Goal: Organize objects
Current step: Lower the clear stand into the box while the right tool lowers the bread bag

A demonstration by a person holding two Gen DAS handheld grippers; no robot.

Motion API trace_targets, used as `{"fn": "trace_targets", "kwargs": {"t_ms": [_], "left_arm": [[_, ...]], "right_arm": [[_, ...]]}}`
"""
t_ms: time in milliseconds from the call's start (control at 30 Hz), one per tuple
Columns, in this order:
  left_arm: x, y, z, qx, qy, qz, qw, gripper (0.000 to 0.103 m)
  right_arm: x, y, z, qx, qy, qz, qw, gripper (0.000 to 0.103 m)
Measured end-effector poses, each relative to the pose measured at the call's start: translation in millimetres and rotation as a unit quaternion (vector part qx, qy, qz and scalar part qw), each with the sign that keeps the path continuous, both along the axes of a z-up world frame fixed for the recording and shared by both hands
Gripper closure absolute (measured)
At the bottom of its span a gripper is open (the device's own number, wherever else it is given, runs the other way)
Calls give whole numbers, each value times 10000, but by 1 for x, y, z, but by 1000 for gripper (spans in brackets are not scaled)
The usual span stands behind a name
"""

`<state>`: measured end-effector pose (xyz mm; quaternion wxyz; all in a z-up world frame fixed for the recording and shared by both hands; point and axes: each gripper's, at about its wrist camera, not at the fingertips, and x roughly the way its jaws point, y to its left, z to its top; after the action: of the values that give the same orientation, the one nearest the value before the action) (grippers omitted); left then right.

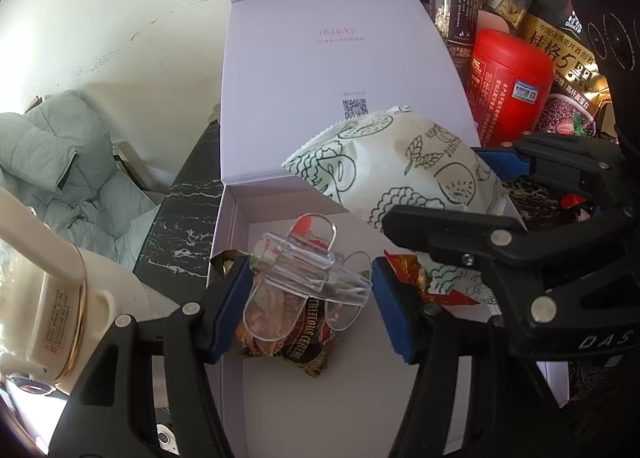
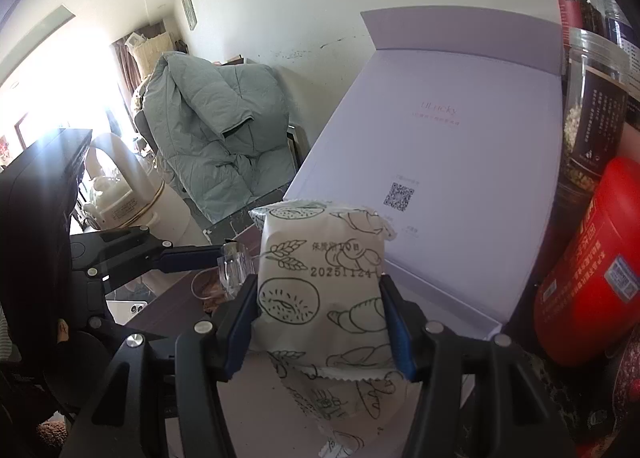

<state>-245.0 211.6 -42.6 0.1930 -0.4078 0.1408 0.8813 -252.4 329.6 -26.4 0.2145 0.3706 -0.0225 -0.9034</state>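
Left claw point(image 1: 308, 302) pinches clear scoop point(image 1: 304, 278); right claw point(image 2: 318, 322) pinches bread packet point(image 2: 320, 290); lower both inside box point(image 1: 232, 242) walls before releasing, packet beside cereal sachet point(image 1: 296, 350).

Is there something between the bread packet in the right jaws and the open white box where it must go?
Nothing visible blocks it. The bread packet, gripped by the right gripper, hangs over the white box. A cereal sachet already lies on the box floor, and the left gripper holds a clear clip there.

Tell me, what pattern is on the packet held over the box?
Dark green line drawings of croissants, wheat ears and kiwi slices on the cream snack packet, clearest from the right wrist.
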Motion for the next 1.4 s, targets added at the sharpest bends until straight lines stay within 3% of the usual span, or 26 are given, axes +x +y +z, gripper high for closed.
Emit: {"fn": "trace_targets", "kwargs": {"t_ms": [133,333,967,1200,1400], "left_arm": [[-2,0,-8,77,-186,-16,9998,43],[-2,7,-13,67,-215,-111,9997,43],[-9,2,-20,88,-352,-68,9993,43],[0,-7,-8,219,-245,95,9994,28],[13,-11,3,228,-142,163,9995,26]], "right_arm": [[5,-5,-4,233,-128,220,9994,43],[0,-3,-15,296,-470,117,9984,42],[3,0,1,268,-244,-42,9993,38],[10,0,12,265,-141,-108,9995,38],[16,0,23,263,-47,-177,9995,38]]}}
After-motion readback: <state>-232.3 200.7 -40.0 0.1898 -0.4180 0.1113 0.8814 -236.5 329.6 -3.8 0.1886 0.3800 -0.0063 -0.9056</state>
